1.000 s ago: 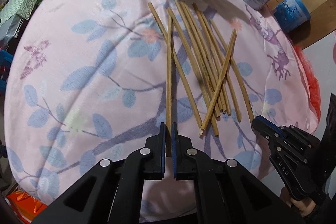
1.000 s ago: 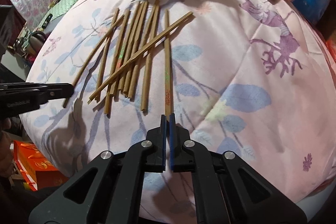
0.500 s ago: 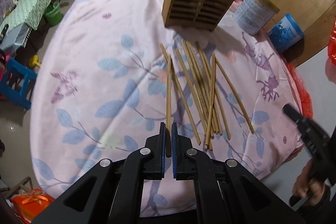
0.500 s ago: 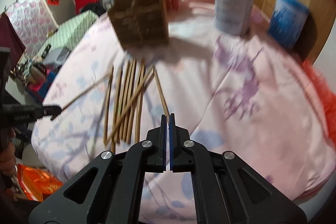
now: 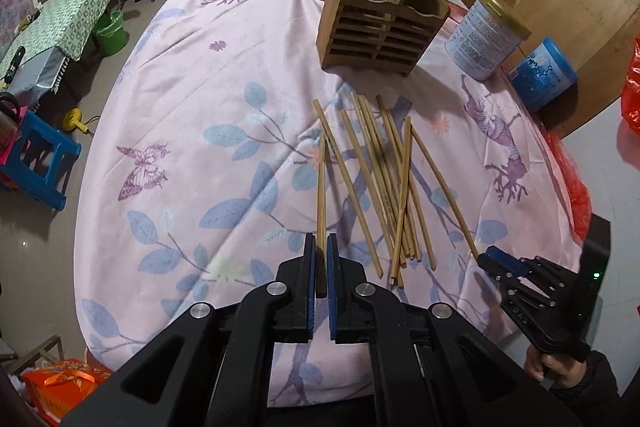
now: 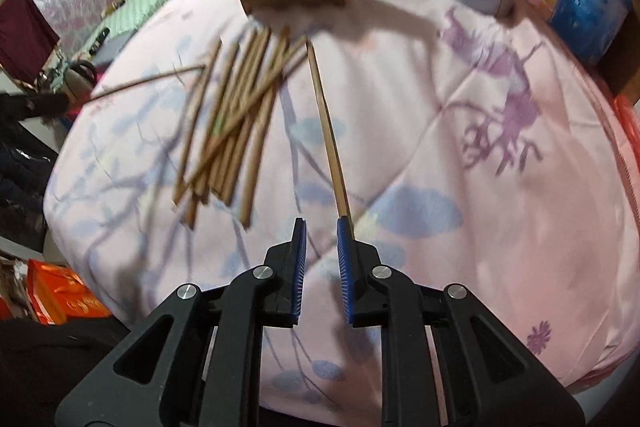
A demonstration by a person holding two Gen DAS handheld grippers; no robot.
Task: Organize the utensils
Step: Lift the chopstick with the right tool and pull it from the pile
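- Between the blue pads of the left gripper (image 5: 321, 247), clamped tight, sits one end of a thin tan bamboo chopstick (image 5: 321, 187); the stick runs straight ahead from the jaws and appears raised above the cloth.
- Just right of that stick, a loose bundle of matching bamboo chopsticks (image 5: 384, 179) lies fanned and crossing on the cloth.
- Ahead of the left gripper, beyond the bundle, stands a slatted brown wooden utensil holder (image 5: 380, 27), open at the top.
- Ahead of the right gripper (image 6: 321, 239), a second single bamboo chopstick (image 6: 326, 131) runs forward from beside its right pad. Its jaws are opening, a narrow gap between them; the near end lies against the right pad rather than squeezed, so it looks released. This view is blurred.
- Under everything is a pink bedcover printed with blue leaves and purple butterflies (image 5: 180, 155).
- Right of the holder stand a pale cylindrical tin with a gold lid (image 5: 486, 35) and a blue plastic tub (image 5: 544, 73).
- Step in hand, as a judgement: gathering chopsticks one at a time for the holder.
- Next move likely calls for carrying the left stick forward, tipping it upright over a compartment, then letting go; the right gripper would need to grip its stick again.
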